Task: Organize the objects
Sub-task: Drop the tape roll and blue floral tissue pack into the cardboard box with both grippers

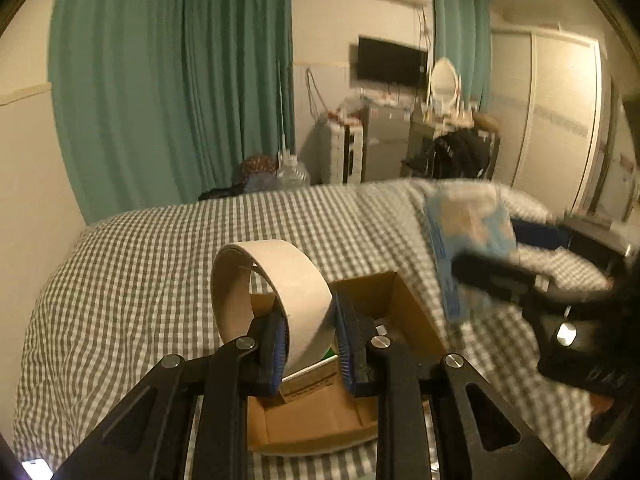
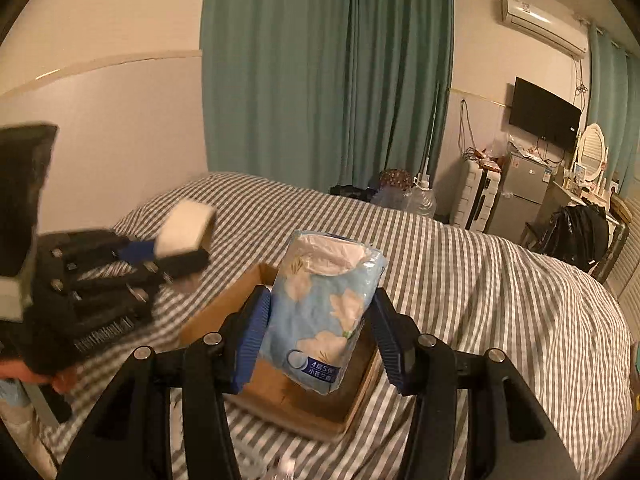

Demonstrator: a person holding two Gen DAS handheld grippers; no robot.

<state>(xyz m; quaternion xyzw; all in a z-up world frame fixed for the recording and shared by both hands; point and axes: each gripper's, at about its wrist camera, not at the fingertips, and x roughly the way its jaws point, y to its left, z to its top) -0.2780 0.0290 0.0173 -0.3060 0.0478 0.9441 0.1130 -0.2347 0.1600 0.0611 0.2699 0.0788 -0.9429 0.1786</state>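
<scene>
My left gripper point(image 1: 310, 336) is shut on a wide roll of beige tape point(image 1: 276, 292) and holds it upright above an open cardboard box point(image 1: 404, 300) on the bed. My right gripper point(image 2: 318, 332) is shut on a blue floral tissue pack point(image 2: 324, 312) and holds it over the same box point(image 2: 224, 312). In the left wrist view the right gripper point(image 1: 492, 256) shows blurred at the right with the tissue pack point(image 1: 468, 228). In the right wrist view the left gripper point(image 2: 176, 252) shows blurred at the left with the tape roll point(image 2: 186, 226).
The box lies on a bed with a grey checked cover point(image 1: 140, 272). A white and green carton point(image 1: 316, 372) lies inside the box. Green curtains point(image 1: 172, 80), a small fridge point(image 1: 384, 140), a suitcase and a dresser stand beyond the bed.
</scene>
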